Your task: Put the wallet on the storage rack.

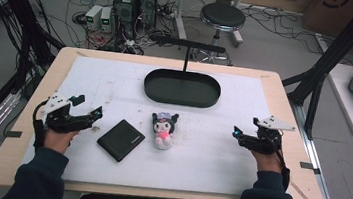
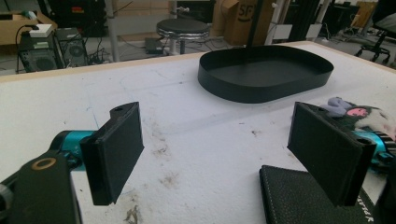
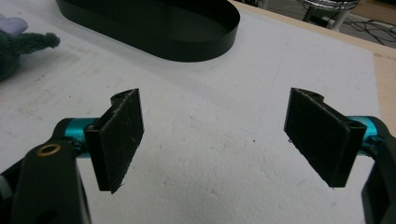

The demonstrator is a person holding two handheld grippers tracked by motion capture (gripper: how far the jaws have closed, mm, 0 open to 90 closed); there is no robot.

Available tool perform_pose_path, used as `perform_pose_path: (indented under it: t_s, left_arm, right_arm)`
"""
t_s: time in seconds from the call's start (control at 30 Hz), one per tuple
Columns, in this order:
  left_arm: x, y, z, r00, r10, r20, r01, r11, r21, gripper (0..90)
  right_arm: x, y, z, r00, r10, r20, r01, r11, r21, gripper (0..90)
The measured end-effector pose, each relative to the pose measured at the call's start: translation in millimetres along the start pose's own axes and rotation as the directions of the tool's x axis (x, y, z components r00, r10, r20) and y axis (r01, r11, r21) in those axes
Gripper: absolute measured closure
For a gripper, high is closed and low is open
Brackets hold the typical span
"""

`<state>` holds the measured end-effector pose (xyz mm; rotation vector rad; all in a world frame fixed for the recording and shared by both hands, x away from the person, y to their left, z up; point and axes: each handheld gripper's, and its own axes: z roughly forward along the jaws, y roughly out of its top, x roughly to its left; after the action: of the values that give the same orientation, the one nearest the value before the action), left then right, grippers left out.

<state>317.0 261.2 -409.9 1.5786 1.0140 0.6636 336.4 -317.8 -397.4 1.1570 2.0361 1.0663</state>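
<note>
Left gripper (image 1: 96,114): jaws spread wide with nothing between them, held low over the white mat (image 1: 208,158) at the table's left side, pointing toward the middle.
Wallet (image 1: 121,139): flat black case, just beside the left gripper on its inner side; a corner of it lies under the right-hand jaw in the left gripper view (not touched, as far as can be told). Its long axis runs diagonally across the mat.
Plush toy (image 1: 164,130): small dark doll with pink front, lying just past the wallet, about mid-table, long axis pointing toward the tray.
Right gripper (image 1: 236,133): jaws likewise spread and empty, well apart from the toy, over bare mat.
Tray (image 1: 180,99): black oval dish, empty, beyond the toy.
Nearer hand: left for the wallet; the toy lies between both, somewhat closer to the left.
</note>
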Motion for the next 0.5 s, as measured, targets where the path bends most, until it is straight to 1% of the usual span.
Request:
perform_pose_path:
  t_s: [0.17, 0.33, 0.43, 0.5]
  left_arm:
    - [0.8, -1.2, 1.3, 1.0, -0.01, 0.001, 0.01, 0.9999, 0.009, 18.6]
    - [0.3, -2.1, 1.8, 0.9999, -0.013, 0.0, 0.013, 0.9997, 0.02, 18.7]
    - [-1.4, -2.2, 3.3, 0.9999, -0.014, 0.007, 0.014, 0.9996, 0.025, 18.7]
    - [-2.4, -2.1, 4.7, 0.9998, -0.007, 0.018, 0.006, 0.9993, 0.036, 19.7]
  right_arm:
    - [-0.1, 0.1, 0.6, 1.0, -0.006, -0.006, 0.006, 1.0, -0.004, 20.1]
    - [-1.6, -1.3, 0.6, 0.9999, 0.002, -0.01, -0.002, 1.0, -0.001, 20.1]
    - [-1.7, -2.1, 0.0, 0.9999, -0.001, -0.011, 0.001, 1.0, 0.002, 20.1]
    - [-1.1, -2.7, -0.4, 0.9999, -0.008, -0.007, 0.008, 1.0, 0.002, 20.1]
